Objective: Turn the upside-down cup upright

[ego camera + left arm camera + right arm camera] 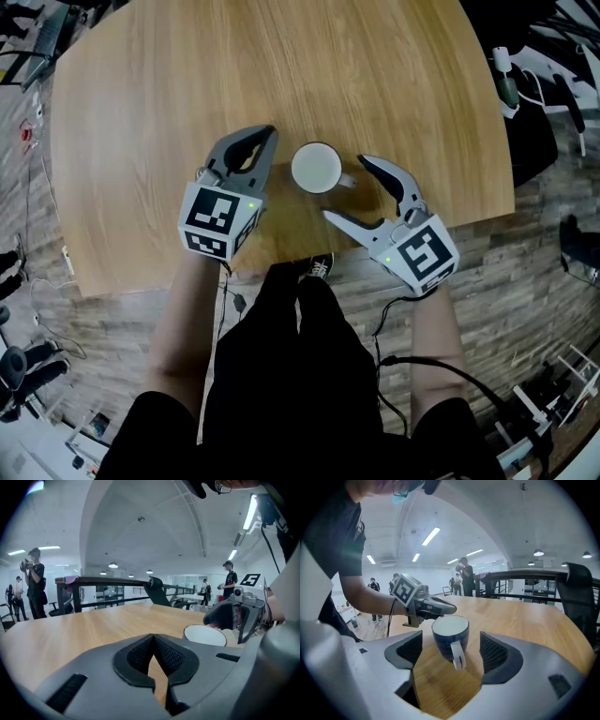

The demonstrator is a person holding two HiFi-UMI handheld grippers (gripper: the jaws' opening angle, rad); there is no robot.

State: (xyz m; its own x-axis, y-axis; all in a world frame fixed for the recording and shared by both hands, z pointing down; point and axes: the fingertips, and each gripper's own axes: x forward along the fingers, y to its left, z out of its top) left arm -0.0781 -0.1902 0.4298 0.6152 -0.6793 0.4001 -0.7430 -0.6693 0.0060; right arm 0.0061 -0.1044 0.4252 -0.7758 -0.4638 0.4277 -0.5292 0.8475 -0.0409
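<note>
Wooden worktop (187, 94): cup (316, 168) stands between the two tools.
Right tool (346, 187) set wide, cup just ahead, untouched; left tool (269, 134) closed, empty. Cup blue outside, white handle, white end up.

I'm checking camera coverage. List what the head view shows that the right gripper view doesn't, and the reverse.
Head view only: the marker cube on the right tongs, and the person's right forearm. Right gripper view only: the blue side of the cup, bystanders and ceiling lights. Both: the cup, the shut left tongs beside it, the right tongs open toward it without touching, and the wooden table.
</note>
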